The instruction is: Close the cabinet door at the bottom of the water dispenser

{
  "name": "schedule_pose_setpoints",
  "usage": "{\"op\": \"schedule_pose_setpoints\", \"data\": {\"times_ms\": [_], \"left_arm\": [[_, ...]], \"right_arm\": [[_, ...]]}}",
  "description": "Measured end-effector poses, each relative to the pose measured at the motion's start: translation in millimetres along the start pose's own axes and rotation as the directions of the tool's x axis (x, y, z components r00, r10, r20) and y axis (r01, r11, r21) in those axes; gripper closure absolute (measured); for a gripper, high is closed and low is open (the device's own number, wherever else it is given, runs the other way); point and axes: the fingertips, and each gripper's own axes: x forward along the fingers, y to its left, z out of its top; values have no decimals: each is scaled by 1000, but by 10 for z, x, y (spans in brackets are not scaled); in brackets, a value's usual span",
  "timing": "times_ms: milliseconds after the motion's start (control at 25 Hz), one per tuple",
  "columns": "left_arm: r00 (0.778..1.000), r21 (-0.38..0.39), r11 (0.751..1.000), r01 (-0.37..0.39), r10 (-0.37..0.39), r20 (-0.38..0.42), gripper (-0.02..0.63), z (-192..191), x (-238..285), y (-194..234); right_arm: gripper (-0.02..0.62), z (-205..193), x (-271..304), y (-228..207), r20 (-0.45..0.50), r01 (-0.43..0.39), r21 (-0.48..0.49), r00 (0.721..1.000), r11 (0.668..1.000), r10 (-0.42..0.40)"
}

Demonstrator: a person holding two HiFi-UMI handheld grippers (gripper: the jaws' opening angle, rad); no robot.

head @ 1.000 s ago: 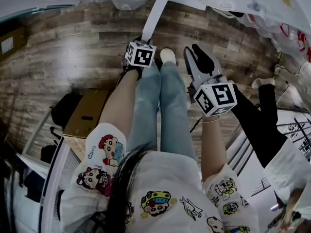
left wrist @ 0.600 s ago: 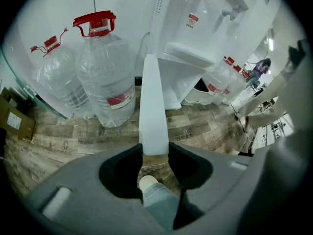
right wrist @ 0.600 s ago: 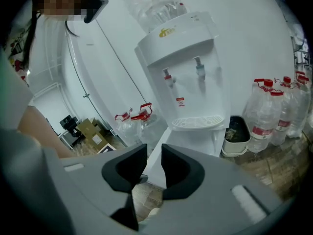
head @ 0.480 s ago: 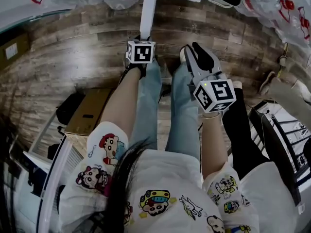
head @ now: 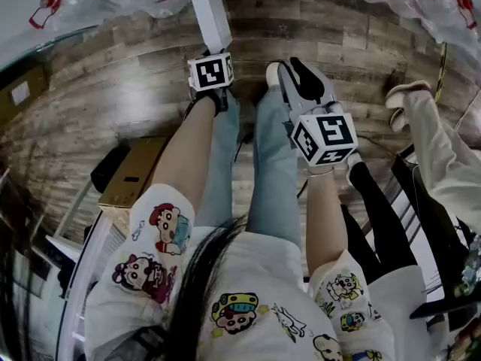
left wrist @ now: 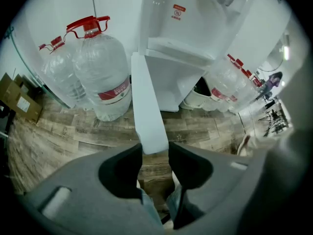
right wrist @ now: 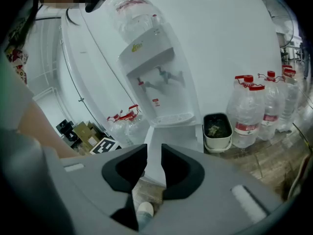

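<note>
Left gripper (left wrist: 155,150), pointing steeply down, has its jaws seemingly clamped on the edge of the open cabinet door (left wrist: 145,102) under the water dispenser (left wrist: 195,28). Right gripper (right wrist: 153,155) has its jaws slightly apart and empty.

The cabinet door (head: 209,6) has swung across, slanting the other way now. The left gripper (left wrist: 154,151) and right gripper (head: 291,68) have moved forward.
</note>
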Motion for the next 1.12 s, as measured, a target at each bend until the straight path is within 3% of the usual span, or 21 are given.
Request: {"op": "schedule_pose_setpoints", "data": {"times_ms": [320, 1120], "left_arm": [[1000, -51, 998, -30, 30, -8, 434, 107, 54, -406], [998, 19, 999, -35, 36, -53, 431, 626, 473, -1492]], "right_arm": [[491, -51, -348, -554, 20, 59, 79, 998, 995, -61], [492, 258, -839, -1998, 37, 150, 167, 987, 974, -158]]}}
